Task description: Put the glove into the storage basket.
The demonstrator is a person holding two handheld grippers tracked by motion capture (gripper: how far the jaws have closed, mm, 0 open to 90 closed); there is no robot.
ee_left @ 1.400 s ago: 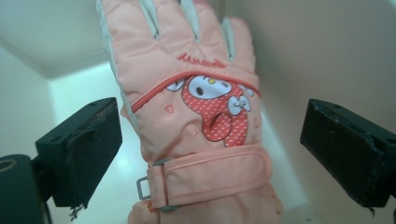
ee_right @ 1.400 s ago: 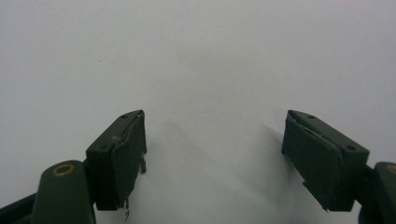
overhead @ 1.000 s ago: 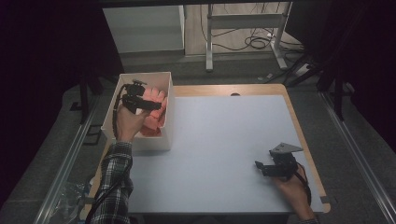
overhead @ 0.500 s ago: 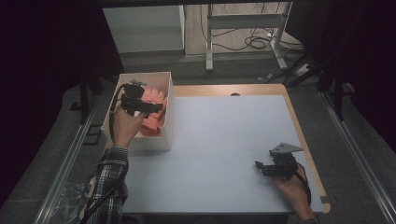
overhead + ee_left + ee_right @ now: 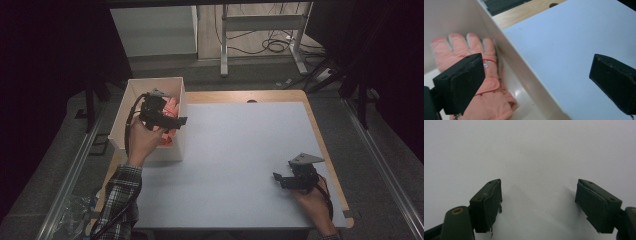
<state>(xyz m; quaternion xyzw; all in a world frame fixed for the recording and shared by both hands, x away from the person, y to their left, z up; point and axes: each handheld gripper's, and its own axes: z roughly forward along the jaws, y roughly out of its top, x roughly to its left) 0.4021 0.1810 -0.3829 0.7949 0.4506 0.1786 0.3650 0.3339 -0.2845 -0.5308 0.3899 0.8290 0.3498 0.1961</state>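
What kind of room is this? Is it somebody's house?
Probably not a house; it looks like a lab or workshop. A bare white table stands under a fixed camera, loose cables lie on the floor behind it near a metal stand, and dark curtains hang around.

We've got our left gripper point(image 5: 172, 121) raised at the far left, jaws spread wide, plaid sleeve point(image 5: 117, 200) stretched forward. Our right gripper point(image 5: 278, 179) sits low at the near right, jaws parted, pointing left.
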